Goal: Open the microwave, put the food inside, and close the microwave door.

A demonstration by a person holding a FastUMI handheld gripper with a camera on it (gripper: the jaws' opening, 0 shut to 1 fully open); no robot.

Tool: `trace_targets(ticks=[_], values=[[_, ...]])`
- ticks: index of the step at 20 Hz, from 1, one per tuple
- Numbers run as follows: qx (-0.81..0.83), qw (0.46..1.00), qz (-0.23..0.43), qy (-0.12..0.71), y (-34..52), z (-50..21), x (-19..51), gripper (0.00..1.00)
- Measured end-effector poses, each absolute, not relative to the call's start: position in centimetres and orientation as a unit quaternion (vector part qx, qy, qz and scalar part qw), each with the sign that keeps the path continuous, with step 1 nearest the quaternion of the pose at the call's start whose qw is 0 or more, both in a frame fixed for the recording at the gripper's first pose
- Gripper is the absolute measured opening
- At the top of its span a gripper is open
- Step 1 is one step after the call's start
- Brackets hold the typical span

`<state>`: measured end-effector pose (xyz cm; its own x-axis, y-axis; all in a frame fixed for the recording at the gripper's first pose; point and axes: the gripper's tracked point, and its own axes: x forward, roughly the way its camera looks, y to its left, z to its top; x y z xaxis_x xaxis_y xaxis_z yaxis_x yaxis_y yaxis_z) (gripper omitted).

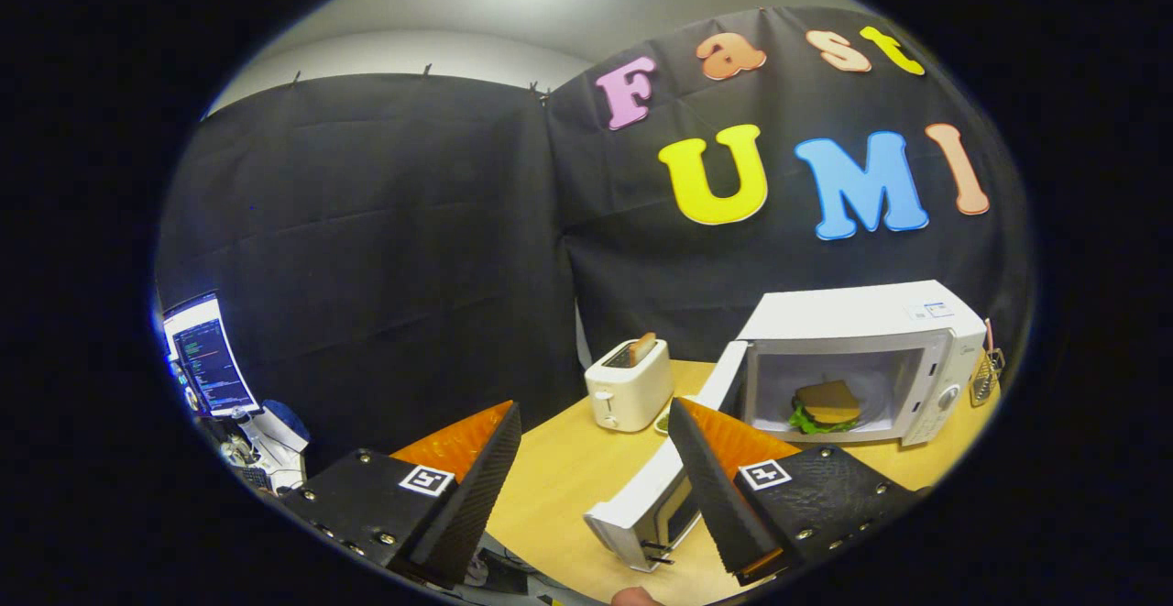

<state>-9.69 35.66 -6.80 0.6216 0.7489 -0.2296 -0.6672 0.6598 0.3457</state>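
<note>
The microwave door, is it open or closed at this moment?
Open. The microwave door is swung out toward the open gripper, and the sandwich shows inside the microwave cavity.

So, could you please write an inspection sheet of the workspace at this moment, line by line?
Surface: wooden table, bare between the fingers.
Job's things: microwave stands on the table; its door is swung wide open toward the gripper; the sandwich lies inside the cavity.
Clutter: toaster left of the microwave, one slice of toast sticking up; a wire utensil hangs beside the microwave's far side.
Grippers: gripper open, holding nothing; the open door sits just ahead, by one finger.
Cables: nothing seen.
Surroundings: black cloth booth wall; a monitor beyond the table edge.
</note>
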Motion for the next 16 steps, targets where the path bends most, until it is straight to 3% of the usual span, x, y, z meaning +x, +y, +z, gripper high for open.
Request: trace_targets(ticks=[9,16], values=[[0.091,0.834,0.506,0.200,43.3,-8.8,-16.8,0.97],[0.059,0.816,0.516,0.253,45.7,-14.9,-19.1,0.97]])
